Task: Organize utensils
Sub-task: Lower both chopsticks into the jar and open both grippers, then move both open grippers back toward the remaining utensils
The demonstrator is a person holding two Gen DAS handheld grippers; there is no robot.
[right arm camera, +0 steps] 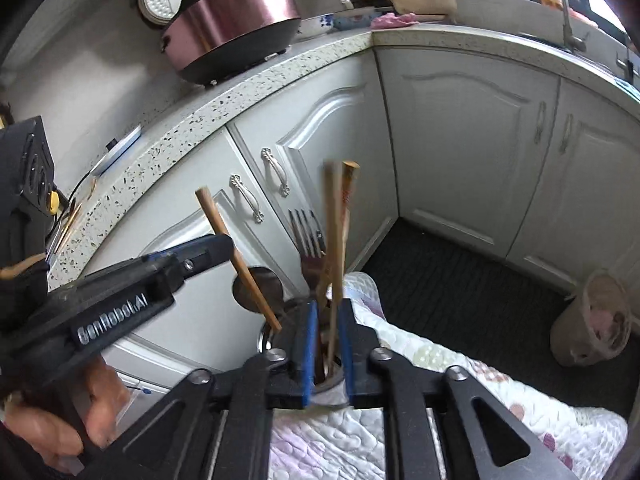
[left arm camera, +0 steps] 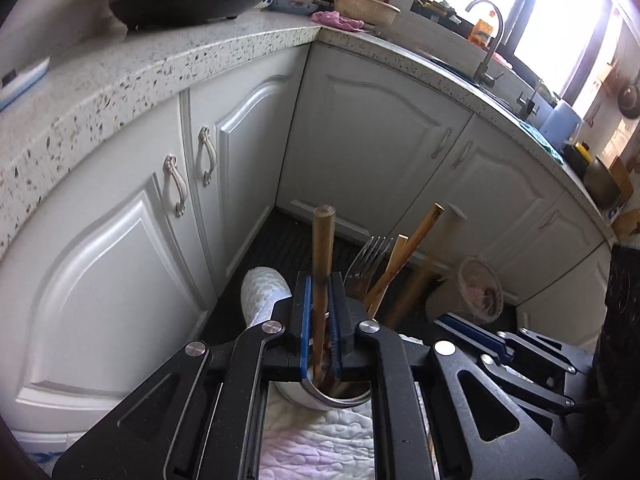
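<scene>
A steel utensil cup (left arm camera: 320, 398) stands on a quilted cloth (left arm camera: 320, 440). It holds a fork (left arm camera: 366, 258) and several wooden chopsticks (left arm camera: 404, 264). My left gripper (left arm camera: 322, 288) is shut on a round wooden stick (left arm camera: 323, 240) that stands in the cup. In the right wrist view the cup (right arm camera: 268, 336) shows behind my right gripper (right arm camera: 328, 308), which is shut on a pair of chopsticks (right arm camera: 338, 216) rising from it. The fork (right arm camera: 308, 236) stands just left of them. The left gripper (right arm camera: 208, 248) holds its slanted stick (right arm camera: 236, 256).
White cabinet doors (left arm camera: 360, 140) form a corner under a speckled counter (left arm camera: 200, 60) with a rice cooker (right arm camera: 236, 20) on it. A dark mat (right arm camera: 460, 280) covers the floor. A small lined bin (right arm camera: 596, 316) stands at the right.
</scene>
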